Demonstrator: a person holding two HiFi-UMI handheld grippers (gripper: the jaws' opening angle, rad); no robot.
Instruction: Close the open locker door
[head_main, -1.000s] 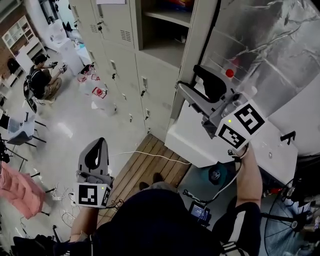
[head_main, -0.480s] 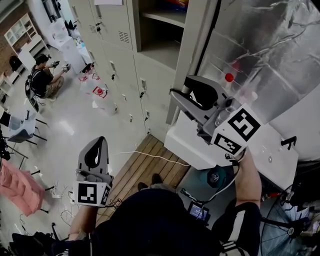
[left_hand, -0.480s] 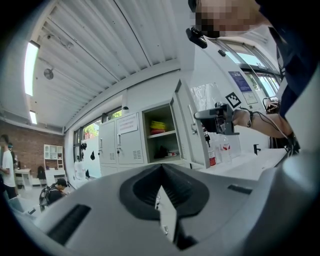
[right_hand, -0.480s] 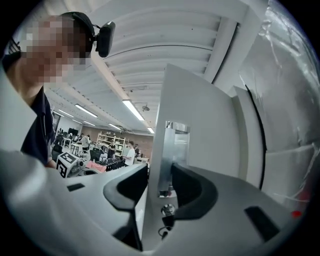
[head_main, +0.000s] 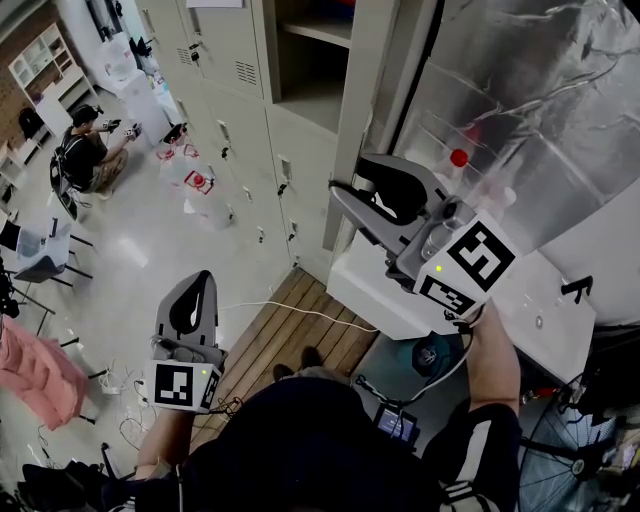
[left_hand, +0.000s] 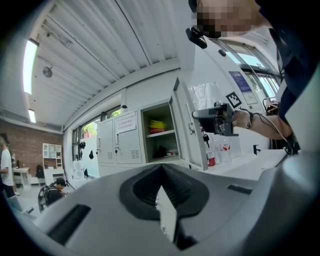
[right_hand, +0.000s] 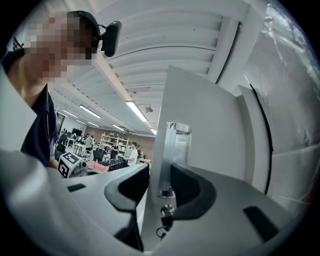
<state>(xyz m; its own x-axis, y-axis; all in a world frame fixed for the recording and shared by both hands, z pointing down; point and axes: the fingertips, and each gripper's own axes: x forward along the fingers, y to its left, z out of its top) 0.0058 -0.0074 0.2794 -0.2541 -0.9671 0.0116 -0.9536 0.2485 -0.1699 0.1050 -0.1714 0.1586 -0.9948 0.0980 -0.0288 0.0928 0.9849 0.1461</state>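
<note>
Locker bank (head_main: 240, 130): right gripper (head_main: 345, 178), jaws just closing, is pinching locker door (right_hand: 200, 115) at its stiff, likely light free edge; left gripper (head_main: 198, 285) idling shut.

Your open door (head_main: 372, 100) stands edge-on ahead of you, with the locker (head_main: 310, 65) to its left. To its right, bottles (head_main: 459, 160) stand on the desk (head_main: 545, 290). A platform (head_main: 290, 335) lies on the floor (head_main: 150, 260) before the lockers.

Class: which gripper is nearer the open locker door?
Right. The right gripper has just closed its jaws on the open locker door; the left gripper hangs low, clear of it.
</note>
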